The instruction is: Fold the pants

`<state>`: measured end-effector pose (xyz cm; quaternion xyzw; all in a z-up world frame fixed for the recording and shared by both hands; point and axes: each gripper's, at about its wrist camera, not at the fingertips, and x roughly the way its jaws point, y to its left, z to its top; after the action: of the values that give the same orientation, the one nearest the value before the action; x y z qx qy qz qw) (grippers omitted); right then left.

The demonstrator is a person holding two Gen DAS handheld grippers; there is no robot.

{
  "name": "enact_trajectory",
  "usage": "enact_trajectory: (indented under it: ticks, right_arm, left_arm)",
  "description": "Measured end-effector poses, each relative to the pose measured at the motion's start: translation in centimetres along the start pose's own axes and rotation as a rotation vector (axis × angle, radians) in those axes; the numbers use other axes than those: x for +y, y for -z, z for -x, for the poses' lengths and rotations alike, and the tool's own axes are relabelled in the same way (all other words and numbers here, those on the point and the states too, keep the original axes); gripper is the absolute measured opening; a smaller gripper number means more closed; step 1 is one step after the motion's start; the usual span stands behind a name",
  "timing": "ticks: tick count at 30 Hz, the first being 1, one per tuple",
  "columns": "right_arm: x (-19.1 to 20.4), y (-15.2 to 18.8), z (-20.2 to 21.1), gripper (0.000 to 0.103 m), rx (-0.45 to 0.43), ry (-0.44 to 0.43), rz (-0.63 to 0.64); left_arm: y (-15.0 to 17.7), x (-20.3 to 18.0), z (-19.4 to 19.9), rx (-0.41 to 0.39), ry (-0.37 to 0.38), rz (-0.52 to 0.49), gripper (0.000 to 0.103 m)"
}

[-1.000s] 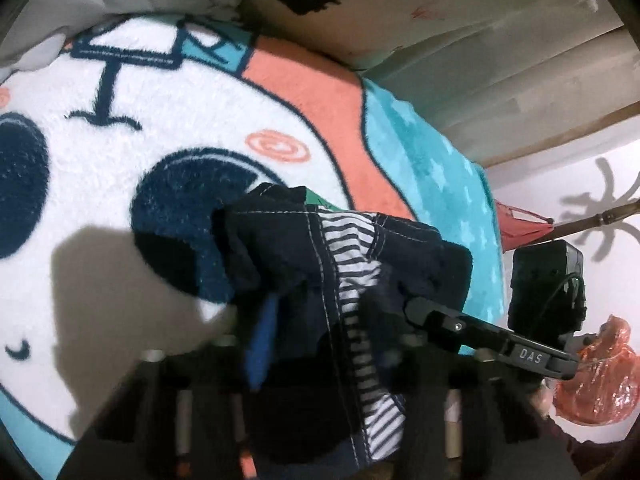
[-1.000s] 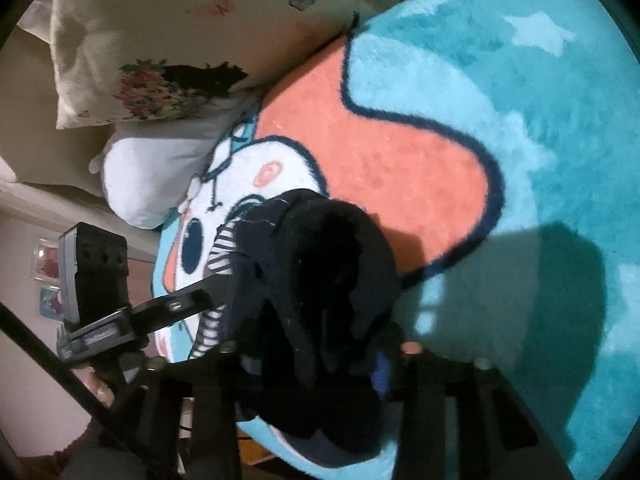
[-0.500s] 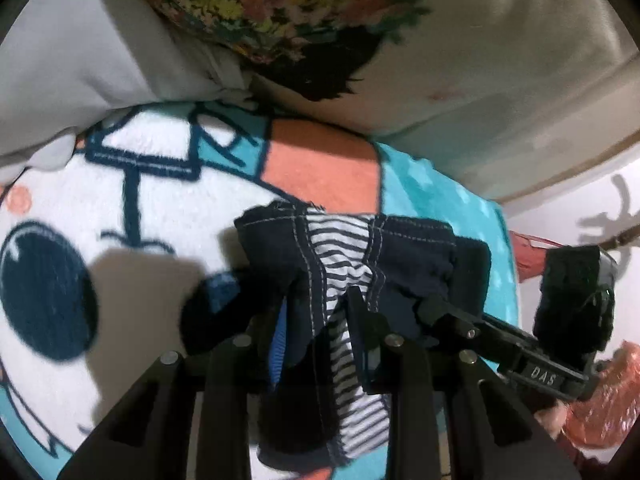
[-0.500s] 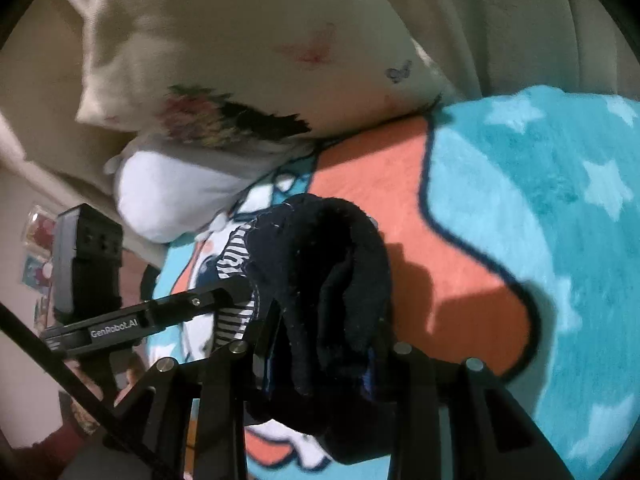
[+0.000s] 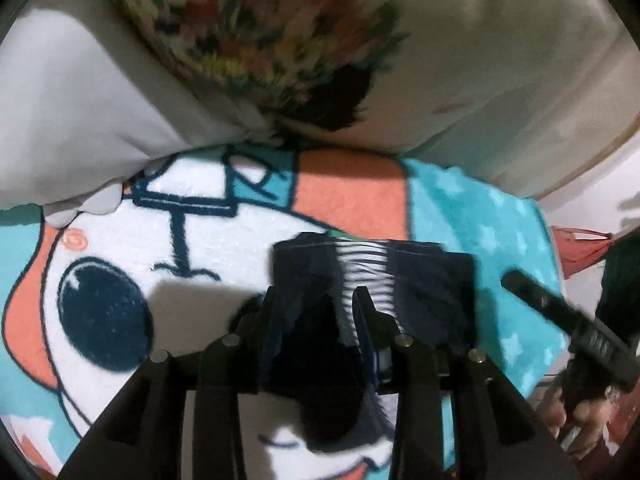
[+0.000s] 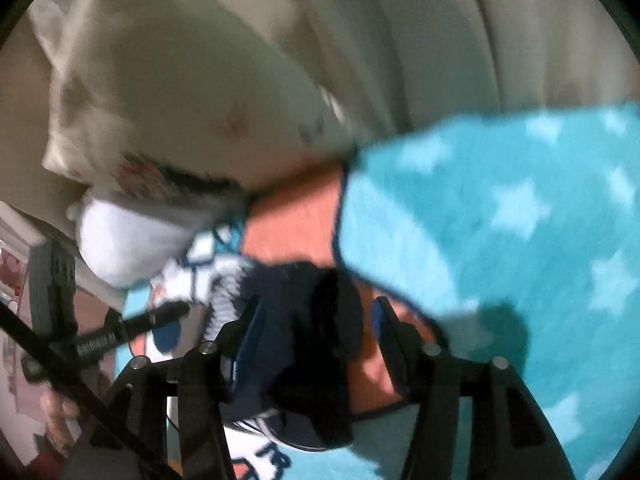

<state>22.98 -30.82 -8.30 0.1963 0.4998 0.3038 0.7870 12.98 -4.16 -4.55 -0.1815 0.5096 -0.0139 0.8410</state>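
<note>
Cartoon blanket beneath the floral pillow carries the dark pants. Both grippers have released since half a second ago: left gripper and right gripper now straddle the cloth, jaws apart.

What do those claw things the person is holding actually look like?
Each claw is matte black: two flat fingers on angular black struts joined by silver round bolts, with blue pads lining the fingers' inner faces. The left claw and right claw match. White lettering runs along each one's side; it is too blurred to read. Bare fingers grip the handles; no cables or sleeves are clearly visible.
</note>
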Motion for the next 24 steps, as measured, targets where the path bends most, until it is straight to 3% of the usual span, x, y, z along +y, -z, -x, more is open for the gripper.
enact_trajectory:
  ticks: [3, 5, 7, 9, 10, 11, 15, 17, 20, 24]
  right_arm:
    - [0.6, -0.5, -0.9, 0.049, 0.043, -0.117, -0.026]
    - [0.0, -0.3, -2.6, 0.048, 0.091, -0.135, -0.057]
    - [-0.8, 0.4, -5.0, 0.047, 0.145, -0.072, -0.082]
    - [-1.9, 1.3, -6.9, 0.046, 0.2, 0.0, -0.084]
    - [-2.4, 1.8, -7.7, 0.051, 0.229, 0.067, -0.073]
    - [-2.8, 2.1, -8.0, 0.055, 0.237, 0.07, -0.078]
    - [-2.7, 1.9, -5.8, 0.058, 0.182, 0.03, -0.106]
    - [-1.8, 1.7, -3.8, 0.058, 0.137, 0.041, -0.06]
    - [0.0, 2.1, -0.8, 0.05, 0.07, 0.046, 0.01]
    - [1.6, 3.9, -1.0, 0.047, 0.116, 0.001, 0.069]
  left_arm:
    - [1.9, -0.8, 0.1, 0.021, 0.101, 0.04, 0.034]
    - [2.9, -1.8, -2.0, 0.076, 0.124, 0.046, 0.034]
    - [4.2, -2.2, -4.4, 0.134, 0.073, 0.025, 0.034]
    - [4.9, -2.3, -5.5, 0.137, 0.055, -0.004, 0.036]
    - [5.0, -2.4, -5.7, 0.128, 0.041, -0.022, 0.038]
    - [5.0, -2.5, -5.6, 0.122, 0.03, -0.037, 0.04]
    - [4.8, -2.4, -3.9, 0.124, 0.051, -0.029, 0.04]
    - [4.6, -1.9, -2.3, 0.096, 0.078, -0.018, 0.04]
    - [4.4, -0.4, 0.0, 0.047, 0.089, 0.025, 0.044]
    - [4.2, 1.7, 0.2, 0.038, 0.081, 0.093, 0.045]
